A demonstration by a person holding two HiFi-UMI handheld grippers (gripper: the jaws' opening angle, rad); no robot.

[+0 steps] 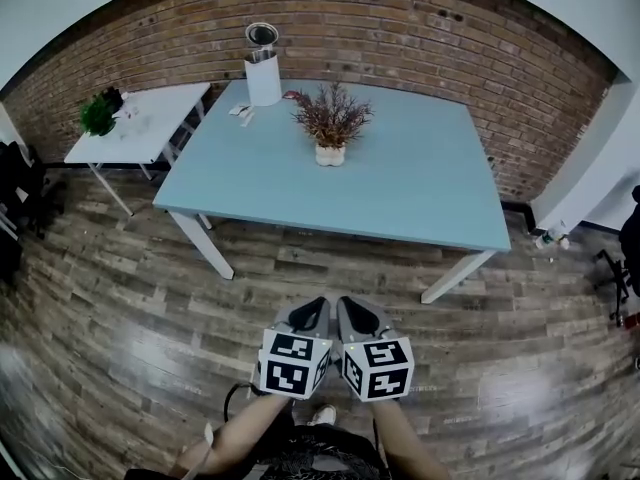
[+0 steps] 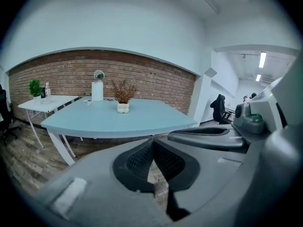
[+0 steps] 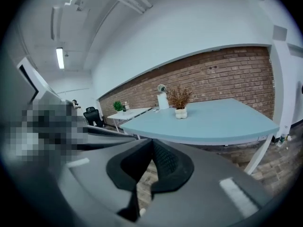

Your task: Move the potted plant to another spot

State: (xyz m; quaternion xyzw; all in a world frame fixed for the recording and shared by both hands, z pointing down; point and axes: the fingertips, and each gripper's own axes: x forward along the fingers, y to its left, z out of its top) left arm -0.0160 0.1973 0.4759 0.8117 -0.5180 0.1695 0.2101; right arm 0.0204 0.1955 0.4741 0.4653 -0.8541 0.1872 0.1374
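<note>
Potted plant (image 1: 330, 130) sitting central on tabletop (image 1: 420, 193), probably light, sprigs brittle; gripping its stiff white pot (image 1: 330, 155) looking safest. Left claw (image 1: 312, 314), right claw (image 1: 357, 316) hovering short of tabletop, both closed, empty.

I'm looking at the grey left gripper (image 1: 316, 306) and right gripper (image 1: 350, 308), each wearing a white cube (image 1: 293, 361) of black square markers. Black mesh-textured pads (image 2: 135, 161) are lining the jaws (a dark cable (image 1: 233, 398) is looping beside the left).
</note>
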